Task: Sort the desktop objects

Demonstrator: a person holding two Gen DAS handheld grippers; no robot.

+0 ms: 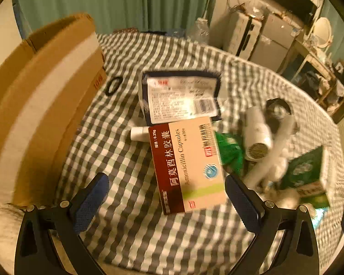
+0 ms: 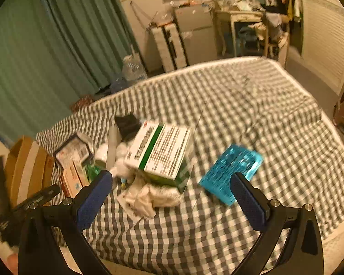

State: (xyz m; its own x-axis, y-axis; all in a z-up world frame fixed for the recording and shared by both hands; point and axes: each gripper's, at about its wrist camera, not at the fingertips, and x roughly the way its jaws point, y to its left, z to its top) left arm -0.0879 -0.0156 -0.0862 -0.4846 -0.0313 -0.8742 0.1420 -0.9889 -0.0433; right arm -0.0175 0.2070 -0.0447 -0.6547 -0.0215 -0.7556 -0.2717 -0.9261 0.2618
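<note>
**Q:** Two camera views; what does the left wrist show?

**A:** The left gripper (image 1: 167, 196) is spread wide, holding nothing, above a grey-and-white checked cloth (image 1: 130, 160). A red-and-cream cardboard amoxicillin capsule box (image 1: 188, 162) lies between its fingers at 12 o'clock, apart from both pads. Beyond the box lies a navy-edged white-labelled packet (image 1: 178, 96). A brown corrugated cardboard carton (image 1: 41, 105) stands at 9 o'clock. At 3 o'clock sit a white plastic bottle (image 1: 256, 133), a green foil wrapper (image 1: 231, 151) and a green-and-white box (image 1: 307, 171), blurred.

**Q:** And the right wrist?

**A:** The right gripper (image 2: 170, 197) is likewise released and empty. At 12 o'clock the green-and-white box (image 2: 160, 151) rests on crumpled white tissue (image 2: 146, 197). A translucent blue plastic case (image 2: 231, 171) lies at 2 o'clock, just behind the right finger. The capsule box (image 2: 72, 178) and carton (image 2: 27, 167) sit at 9 o'clock.
</note>
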